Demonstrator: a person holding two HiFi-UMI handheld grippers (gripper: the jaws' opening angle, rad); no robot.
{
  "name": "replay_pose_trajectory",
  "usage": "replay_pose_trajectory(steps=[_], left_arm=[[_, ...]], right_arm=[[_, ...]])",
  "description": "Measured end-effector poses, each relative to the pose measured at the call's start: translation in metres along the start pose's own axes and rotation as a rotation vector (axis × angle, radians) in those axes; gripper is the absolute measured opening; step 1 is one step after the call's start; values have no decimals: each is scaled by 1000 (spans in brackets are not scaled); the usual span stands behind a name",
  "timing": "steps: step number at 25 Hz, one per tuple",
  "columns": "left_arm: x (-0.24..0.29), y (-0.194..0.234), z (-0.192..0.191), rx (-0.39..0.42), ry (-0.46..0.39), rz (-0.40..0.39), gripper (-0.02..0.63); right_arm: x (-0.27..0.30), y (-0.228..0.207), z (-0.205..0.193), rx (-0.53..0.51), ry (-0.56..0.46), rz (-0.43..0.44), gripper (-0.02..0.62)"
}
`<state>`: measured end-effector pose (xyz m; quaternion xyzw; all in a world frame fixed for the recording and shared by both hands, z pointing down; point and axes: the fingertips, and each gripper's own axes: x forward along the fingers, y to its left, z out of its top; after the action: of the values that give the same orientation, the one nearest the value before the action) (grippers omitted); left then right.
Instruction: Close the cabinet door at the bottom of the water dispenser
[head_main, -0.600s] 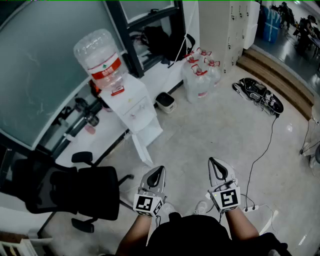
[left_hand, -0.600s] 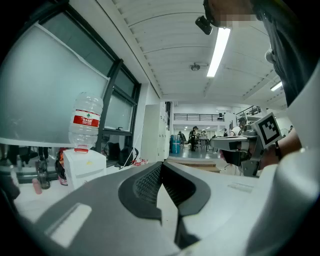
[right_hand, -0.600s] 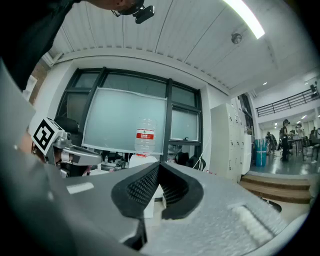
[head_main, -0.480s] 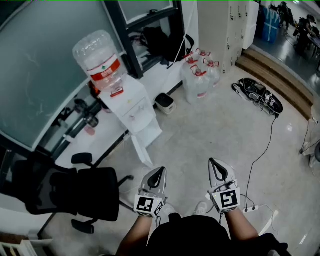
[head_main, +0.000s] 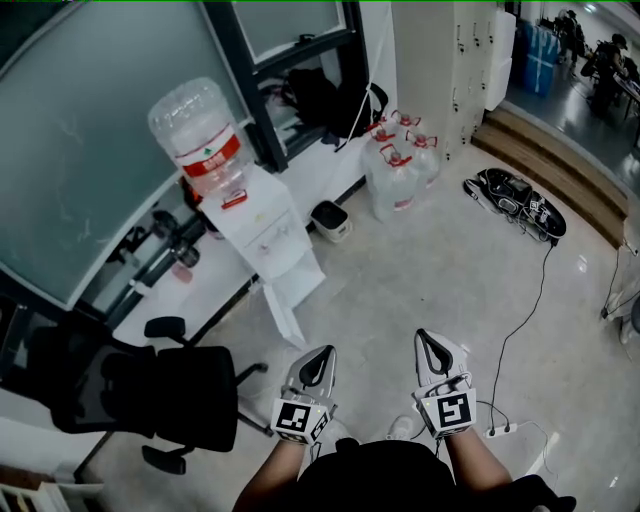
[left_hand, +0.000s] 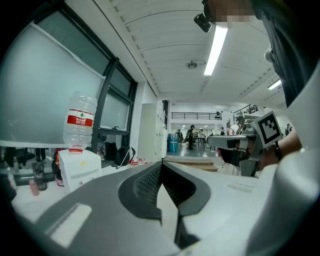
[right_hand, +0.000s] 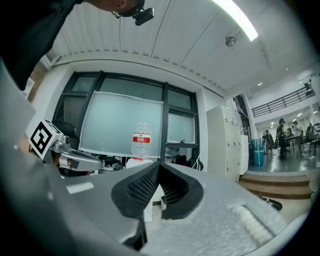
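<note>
Evidently holding white left gripper (head_main: 318, 352) and right gripper (head_main: 428, 336) shut, empty, to push ajar white cabinet door (head_main: 283, 312) at eleven o'clock

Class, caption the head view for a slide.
Both shut, left hand-held gripper and right hand-held gripper face water dispenser with open cabinet door.

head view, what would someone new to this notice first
The white water dispenser with its big upturned bottle stands upper left by the glass wall, its bottom cabinet door swung open. At the lower edge the left gripper and right gripper sit side by side, both shut and empty, well short of it.
</note>
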<state>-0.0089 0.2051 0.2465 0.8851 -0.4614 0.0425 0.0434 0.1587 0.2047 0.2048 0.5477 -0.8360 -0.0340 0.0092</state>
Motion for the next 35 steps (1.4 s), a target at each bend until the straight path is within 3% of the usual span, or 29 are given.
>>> replay_pose_trajectory(steps=[17, 23, 35], left_arm=[[24, -50, -2, -10, -19, 75, 18], [47, -50, -7, -23, -7, 34, 18], [118, 18, 7, -44, -3, 46, 18]], right_arm=[[-22, -54, 1, 14, -61, 89, 3], [-4, -59, -8, 1, -34, 130, 3], [90, -76, -11, -27, 5, 178, 3]])
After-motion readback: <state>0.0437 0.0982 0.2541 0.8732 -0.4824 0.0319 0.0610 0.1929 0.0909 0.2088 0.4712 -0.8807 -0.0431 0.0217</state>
